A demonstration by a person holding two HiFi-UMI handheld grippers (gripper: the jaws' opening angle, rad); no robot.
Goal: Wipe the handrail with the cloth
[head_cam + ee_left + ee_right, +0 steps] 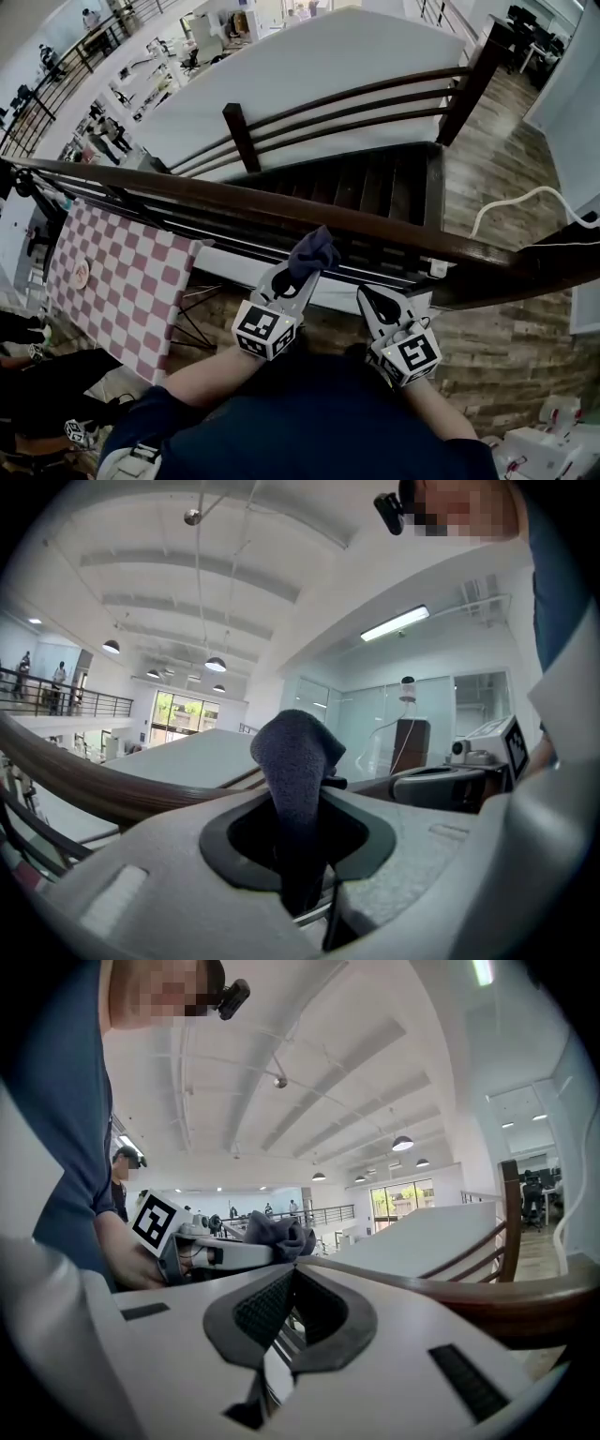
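A dark wooden handrail (187, 195) runs across the head view from left to right. My left gripper (305, 269) is shut on a dark blue-grey cloth (316, 251), which bunches out past its tips at the near edge of the rail. In the left gripper view the cloth (295, 761) stands up between the jaws, with the handrail (103, 785) curving off to the left. My right gripper (374, 298) sits beside it to the right, just short of the rail, shut and holding nothing. The right gripper view shows its tips (292, 1274) closed, the handrail (487, 1302) and the cloth (277, 1232).
Past the rail a dark staircase (375, 183) drops away, with a second railing (337, 117) behind it. Below on the left is a red-and-white checked table (112, 272). A white cable (511, 202) loops over the wooden floor at the right.
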